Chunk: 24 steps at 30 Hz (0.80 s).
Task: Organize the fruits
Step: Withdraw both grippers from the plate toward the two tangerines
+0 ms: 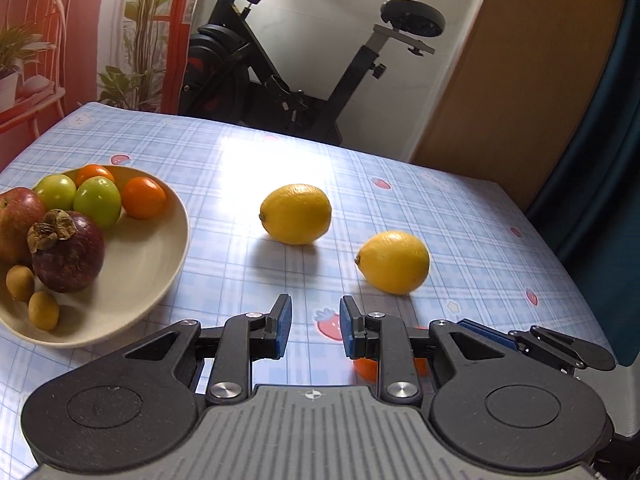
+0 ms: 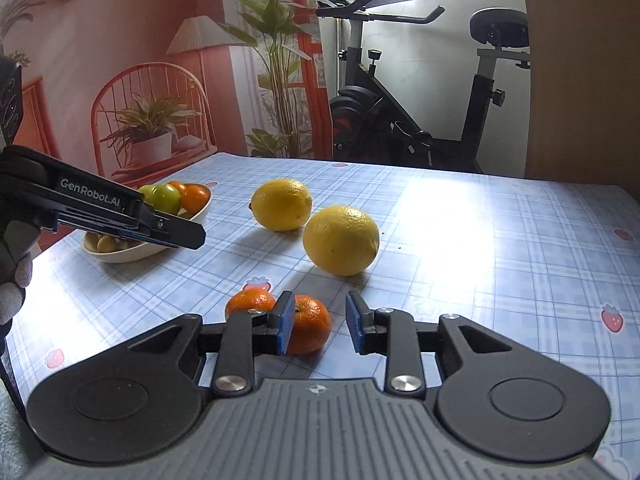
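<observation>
- Left wrist view: the left tool (image 1: 315, 330) is hovering low over the worktop (image 1: 460, 216), its blue pads standing a narrow gap apart with nothing between them. The bowl (image 1: 160, 264) of fruit is sitting off to its left. Two lemons are lying ahead: the far lemon (image 1: 296, 214) almost straight on, the near lemon (image 1: 394, 262) ahead and to the right, both lying crosswise with their nub ends pointing left.
- Right wrist view: the right tool (image 2: 320, 326) is sitting a little apart, gripping nothing. Two tangerines are lying at its left pad: one tangerine (image 2: 310, 326) partly between the pads, the other tangerine (image 2: 250, 304) just outside. They look roundish, with no clear long axis. The right tool looks nearer, so I'd say it takes the tangerine.
</observation>
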### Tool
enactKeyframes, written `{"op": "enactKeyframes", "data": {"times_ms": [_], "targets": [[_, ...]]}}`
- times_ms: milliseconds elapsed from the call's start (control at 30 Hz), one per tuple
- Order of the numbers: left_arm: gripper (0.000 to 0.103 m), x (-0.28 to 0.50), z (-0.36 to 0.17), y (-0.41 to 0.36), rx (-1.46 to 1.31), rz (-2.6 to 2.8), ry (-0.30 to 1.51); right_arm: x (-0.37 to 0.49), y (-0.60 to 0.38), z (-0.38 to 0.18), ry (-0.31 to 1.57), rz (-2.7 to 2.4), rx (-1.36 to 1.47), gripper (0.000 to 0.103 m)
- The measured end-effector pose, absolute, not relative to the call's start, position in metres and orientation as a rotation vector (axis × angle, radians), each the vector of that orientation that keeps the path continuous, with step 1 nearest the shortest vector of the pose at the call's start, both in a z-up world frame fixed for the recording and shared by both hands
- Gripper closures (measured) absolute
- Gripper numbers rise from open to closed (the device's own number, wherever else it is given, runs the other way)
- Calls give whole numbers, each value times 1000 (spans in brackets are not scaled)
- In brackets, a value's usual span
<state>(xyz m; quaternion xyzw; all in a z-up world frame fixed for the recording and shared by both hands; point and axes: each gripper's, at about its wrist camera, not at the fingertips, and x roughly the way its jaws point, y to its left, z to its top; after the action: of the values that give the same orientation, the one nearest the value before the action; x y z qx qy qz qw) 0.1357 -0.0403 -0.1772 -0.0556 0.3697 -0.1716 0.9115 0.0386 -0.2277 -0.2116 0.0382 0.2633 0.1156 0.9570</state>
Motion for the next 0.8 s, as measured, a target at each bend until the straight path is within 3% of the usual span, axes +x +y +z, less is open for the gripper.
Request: {"op": "enactKeyframes", "data": {"times_ms": [433, 800], "targets": [[76, 131, -179, -36, -122, -363, 760, 43, -215, -220, 557, 261, 18, 61], [76, 130, -184, -37, -126, -389, 776, 49, -218, -223, 589, 261, 46, 63]]}}
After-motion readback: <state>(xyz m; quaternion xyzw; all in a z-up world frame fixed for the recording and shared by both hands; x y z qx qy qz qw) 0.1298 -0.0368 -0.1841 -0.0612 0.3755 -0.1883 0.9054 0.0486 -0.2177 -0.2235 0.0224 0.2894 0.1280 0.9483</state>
